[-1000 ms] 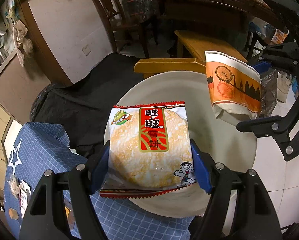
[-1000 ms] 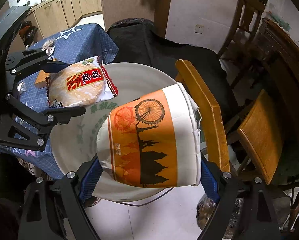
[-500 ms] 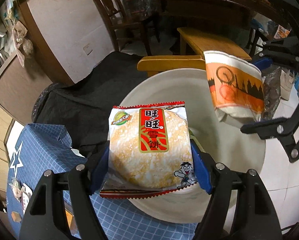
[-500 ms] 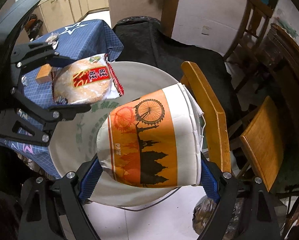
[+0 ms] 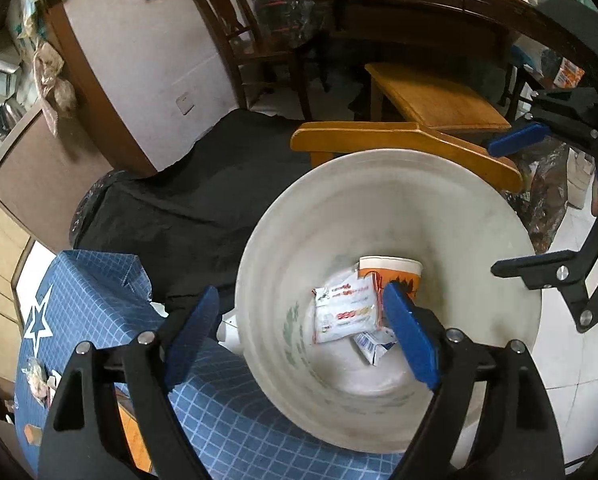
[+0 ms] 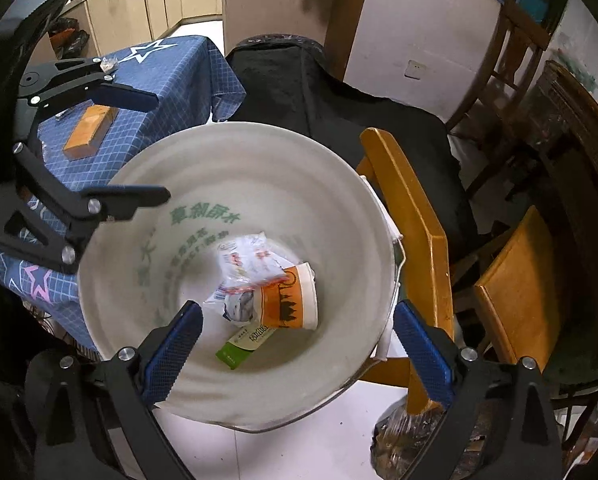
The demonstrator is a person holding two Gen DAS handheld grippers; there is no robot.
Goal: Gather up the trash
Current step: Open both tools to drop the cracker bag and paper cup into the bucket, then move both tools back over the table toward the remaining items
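Down at the bottom of the white bucket [image 6: 111, 216] lies the rice cracker packet [image 6: 251, 262], and right against it the orange paper cup [image 6: 289, 300] on its side, mouth toward the wooden chair. A crumpled white wrapper [image 6: 239, 308] sits tucked under them, and a green-and-white carton [image 6: 245, 342] lies flat just beside the cup. From the left wrist view the packet [image 5: 347, 314] shows its pale back, the cup [image 5: 391, 274] peeking out behind it. The left gripper [image 5: 301, 338] hangs over the bucket's near rim [image 5: 479, 200] with its blue pads spread wide, nothing between them. The right gripper [image 6: 297, 346] is the same story: jaws released, empty, hovering above the bucket mouth. The bucket stands on the tiled floor between the table with the blue checked star cloth [image 6: 179, 76] and the yellow wooden chair [image 6: 415, 220]. A small wooden block [image 6: 89, 132] rests on the cloth. Black plastic sheeting [image 5: 187, 200] drapes behind the bucket.
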